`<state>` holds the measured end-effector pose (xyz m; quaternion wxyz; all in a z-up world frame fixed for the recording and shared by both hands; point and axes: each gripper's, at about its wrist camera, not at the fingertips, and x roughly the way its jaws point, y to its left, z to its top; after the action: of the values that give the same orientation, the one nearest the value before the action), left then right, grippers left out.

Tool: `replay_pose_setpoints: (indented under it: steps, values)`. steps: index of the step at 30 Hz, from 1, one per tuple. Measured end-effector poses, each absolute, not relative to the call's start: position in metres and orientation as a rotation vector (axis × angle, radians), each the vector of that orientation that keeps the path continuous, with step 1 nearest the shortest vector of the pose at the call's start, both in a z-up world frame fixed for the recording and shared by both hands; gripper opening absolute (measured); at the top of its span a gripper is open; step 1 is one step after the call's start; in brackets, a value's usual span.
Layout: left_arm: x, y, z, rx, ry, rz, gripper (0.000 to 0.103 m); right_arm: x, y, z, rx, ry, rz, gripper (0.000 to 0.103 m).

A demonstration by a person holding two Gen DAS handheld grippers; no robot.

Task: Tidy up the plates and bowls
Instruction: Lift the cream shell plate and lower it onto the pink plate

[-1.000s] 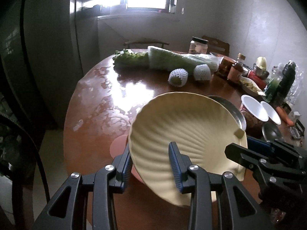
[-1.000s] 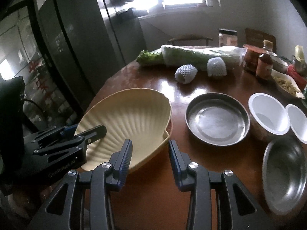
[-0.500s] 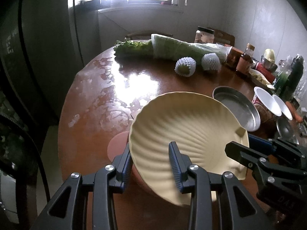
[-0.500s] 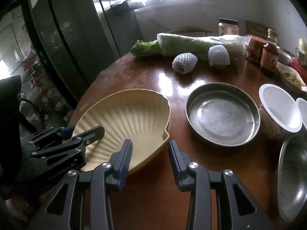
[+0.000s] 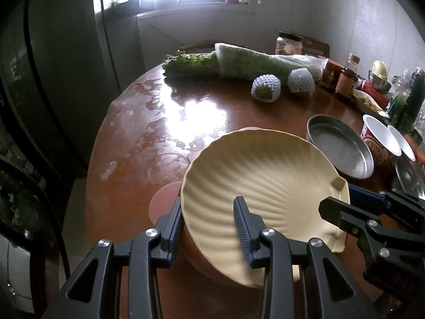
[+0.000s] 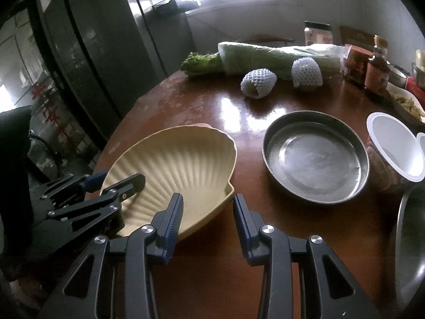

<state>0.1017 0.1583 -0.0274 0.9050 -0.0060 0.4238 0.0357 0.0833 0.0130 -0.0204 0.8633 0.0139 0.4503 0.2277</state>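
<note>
Plates and bowls on one round, glossy brown wooden table [image 5: 148, 143], listed by size.

One shell plate [image 5: 265, 183] — cream, matte, fan-shaped, ribbed from a small notched hinge. It sits tilted over pink dishes [image 5: 164, 199] near the table's front edge; how many pink pieces lie beneath cannot be told. Its axis runs from the hinge, at the right-hand side in the left wrist view, across to the scalloped fan edge, which lifts toward the far left.

Steel pans, round, shallow, dull-shiny: one [image 6: 314, 156] just right of the shell plate, a second [image 6: 411, 244] cut off by the right edge of the right wrist view.

White cups, two: one [image 6: 395, 148] standing just beside the first pan, the other [image 6: 421, 143] only partly in view.

One long bagged cabbage [image 6: 279, 55] lying across the far side, with leafy greens [image 6: 202, 63] at its left end. Two fruits [image 6: 257, 79] in white foam netting in front of it. Jars and bottles [image 6: 375, 66] at far right — too crowded to count.

Left gripper [image 5: 209, 228]: jaws clamped on the shell plate's near rim, one finger under, one on the ribbed face.

Right gripper [image 6: 208, 220]: left finger lies over the plate's rim by the hinge, right finger stands clear above bare table; jaws apart, nothing pinched.
</note>
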Motion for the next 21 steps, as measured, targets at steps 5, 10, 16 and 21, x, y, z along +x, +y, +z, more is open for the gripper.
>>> replay_pose_setpoints:
  steps: [5,10,16,21]
  values:
    - [0.097,0.157,-0.026,0.005,0.875,0.076,0.037,0.085,0.019,-0.019,-0.005,0.923,0.462,0.04]
    - [0.094,0.16,-0.024,0.023,0.871,0.093,0.039,0.09,0.02,-0.021,-0.012,0.929,0.449,0.04]
    - [0.093,0.171,-0.024,0.003,0.877,0.116,0.044,0.092,0.023,-0.025,-0.016,0.944,0.457,0.04]
    - [0.092,0.161,-0.026,0.049,0.88,0.114,0.049,0.091,0.024,-0.028,-0.01,0.96,0.471,0.04]
